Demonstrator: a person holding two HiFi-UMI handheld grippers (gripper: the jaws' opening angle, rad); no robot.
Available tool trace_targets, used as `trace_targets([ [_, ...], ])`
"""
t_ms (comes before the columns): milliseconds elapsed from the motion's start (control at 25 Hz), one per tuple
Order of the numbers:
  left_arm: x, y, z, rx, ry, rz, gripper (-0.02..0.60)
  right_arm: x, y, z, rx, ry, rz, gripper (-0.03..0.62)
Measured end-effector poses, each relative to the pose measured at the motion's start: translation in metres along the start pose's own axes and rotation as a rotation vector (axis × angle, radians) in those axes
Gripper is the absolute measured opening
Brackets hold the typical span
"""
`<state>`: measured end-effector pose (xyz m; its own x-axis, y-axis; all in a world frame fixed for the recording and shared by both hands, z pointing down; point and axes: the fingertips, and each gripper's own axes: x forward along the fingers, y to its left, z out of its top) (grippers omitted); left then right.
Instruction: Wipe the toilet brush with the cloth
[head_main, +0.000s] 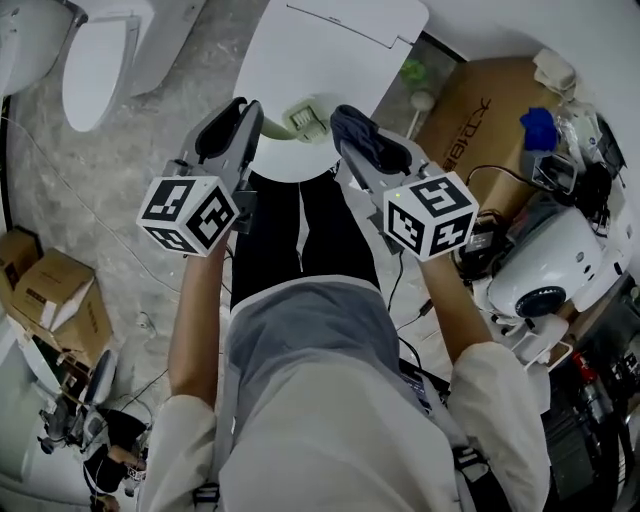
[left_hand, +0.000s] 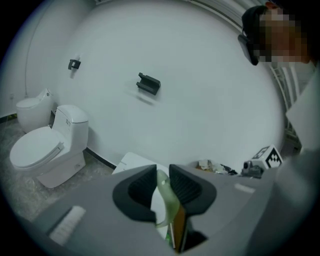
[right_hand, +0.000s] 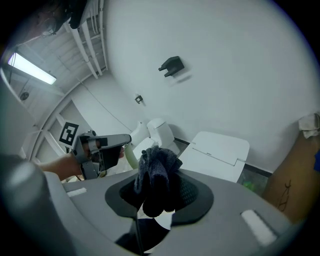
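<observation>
holding the toilet brush (left_hand: 164, 192) in the left gripper (head_main: 240, 112), jaws clamped shut on the pale green handle, up over the closed toilet lid (head_main: 330, 60) in the upper middle of the head view. makes sense: keeps the handle steady and out in the open for the other side to get at. can't tell where the bristle end is, no view showing it clearly.

pinching the cloth (right_hand: 156, 172) in the right gripper (head_main: 350, 125), jaws closed on a dark bunched wad with a decent lump poking out past the tips. probably bunched like that to give a soft pad to rub with instead of bare jaws.

looks like the approach stage, not wiping yet: cloth near the brush in the head view, but apart, no contact. easy to spot the green handle at the left of the right gripper view, sticking out toward the cloth.

next up, just guessing: bringing the wad across onto the handle and dragging along it. worth watching for the cloth slipping loose, or the thin handle twisting in the left jaws.
</observation>
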<state>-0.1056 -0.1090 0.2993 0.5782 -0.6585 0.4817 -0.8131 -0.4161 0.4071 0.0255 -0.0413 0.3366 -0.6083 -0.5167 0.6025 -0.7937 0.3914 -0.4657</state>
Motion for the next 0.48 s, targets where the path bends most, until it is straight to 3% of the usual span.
trace_targets([
  [480,0.003,0.004,0.0,0.005,-0.127,0.056,0.0,0.076,-0.021,-0.02,-0.035,0.111,0.105,0.109],
])
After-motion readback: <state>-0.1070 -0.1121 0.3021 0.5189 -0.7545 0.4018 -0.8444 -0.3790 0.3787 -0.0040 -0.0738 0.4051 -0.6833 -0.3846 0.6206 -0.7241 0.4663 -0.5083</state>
